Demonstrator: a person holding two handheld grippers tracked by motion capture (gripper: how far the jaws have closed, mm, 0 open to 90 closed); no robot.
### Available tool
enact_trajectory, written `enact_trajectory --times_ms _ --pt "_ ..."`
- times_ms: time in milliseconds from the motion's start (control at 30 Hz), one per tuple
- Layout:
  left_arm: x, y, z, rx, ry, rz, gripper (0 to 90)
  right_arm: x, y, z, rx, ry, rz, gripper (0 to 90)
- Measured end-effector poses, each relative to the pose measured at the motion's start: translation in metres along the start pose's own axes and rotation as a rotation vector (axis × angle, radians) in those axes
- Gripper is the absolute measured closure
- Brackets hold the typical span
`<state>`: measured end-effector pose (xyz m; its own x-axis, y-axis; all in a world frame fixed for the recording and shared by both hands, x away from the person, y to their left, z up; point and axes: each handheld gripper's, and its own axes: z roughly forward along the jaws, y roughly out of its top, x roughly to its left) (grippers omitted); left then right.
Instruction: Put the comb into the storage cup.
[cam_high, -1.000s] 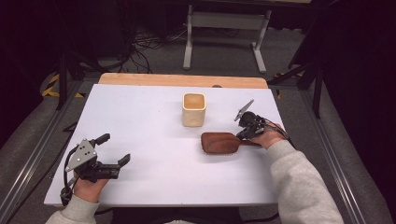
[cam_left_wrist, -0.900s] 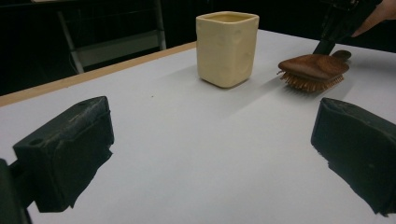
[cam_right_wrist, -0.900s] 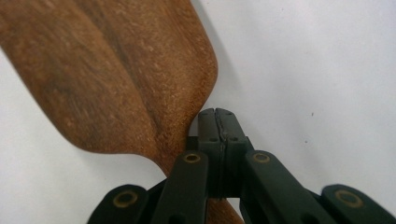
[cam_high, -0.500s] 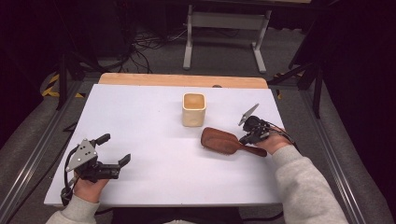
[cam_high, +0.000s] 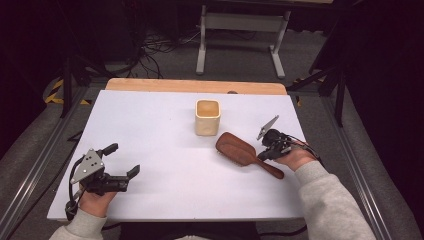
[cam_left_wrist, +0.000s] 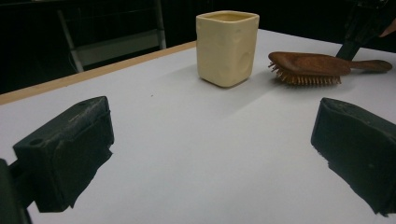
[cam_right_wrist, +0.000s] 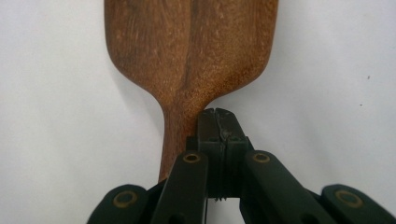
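Note:
A brown wooden hairbrush (cam_high: 240, 150) (cam_left_wrist: 308, 63) lies bristles down on the white table (cam_high: 150, 120), slanted, with its handle pointing to the front right. Behind it stands a cream square cup (cam_high: 207, 116) (cam_left_wrist: 227, 46), upright. My right gripper (cam_high: 261, 157) (cam_right_wrist: 217, 116) is shut with nothing between its jaws; its tip rests against the right side of the handle, just below the hairbrush (cam_right_wrist: 187, 46) head. My left gripper (cam_high: 125, 158) (cam_left_wrist: 210, 154) is open near the front left of the table, far from both things. In the left gripper view, the right gripper (cam_left_wrist: 362, 23) shows at the brush handle.
A wooden strip (cam_high: 195, 86) runs along the table's far edge, with a metal stand (cam_high: 240, 22) on the floor beyond. Rails flank the table on both sides. Bare white surface lies between the left gripper and the cup.
The hairbrush has swung from lying level to a slant, its handle end moving toward the front. My right gripper has moved forward with the handle. The left gripper has stayed put.

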<state>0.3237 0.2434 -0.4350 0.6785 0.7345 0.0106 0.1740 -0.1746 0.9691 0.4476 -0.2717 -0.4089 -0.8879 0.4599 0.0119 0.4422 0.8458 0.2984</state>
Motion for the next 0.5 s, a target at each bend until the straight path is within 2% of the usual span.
enact_trajectory --times_ms 33,367,500 --pt "0.0 0.0 0.0 0.0 0.0 0.0 0.2 0.002 0.0 0.0 -0.001 0.007 0.011 90.0" --pt "0.0 0.0 0.0 0.0 0.0 0.0 0.2 0.011 -0.002 0.001 0.001 0.033 -0.004 90.0" --pt "0.0 0.0 0.0 0.0 0.001 0.001 0.2 0.012 -0.003 0.0 -0.011 0.022 -0.001 88.9"
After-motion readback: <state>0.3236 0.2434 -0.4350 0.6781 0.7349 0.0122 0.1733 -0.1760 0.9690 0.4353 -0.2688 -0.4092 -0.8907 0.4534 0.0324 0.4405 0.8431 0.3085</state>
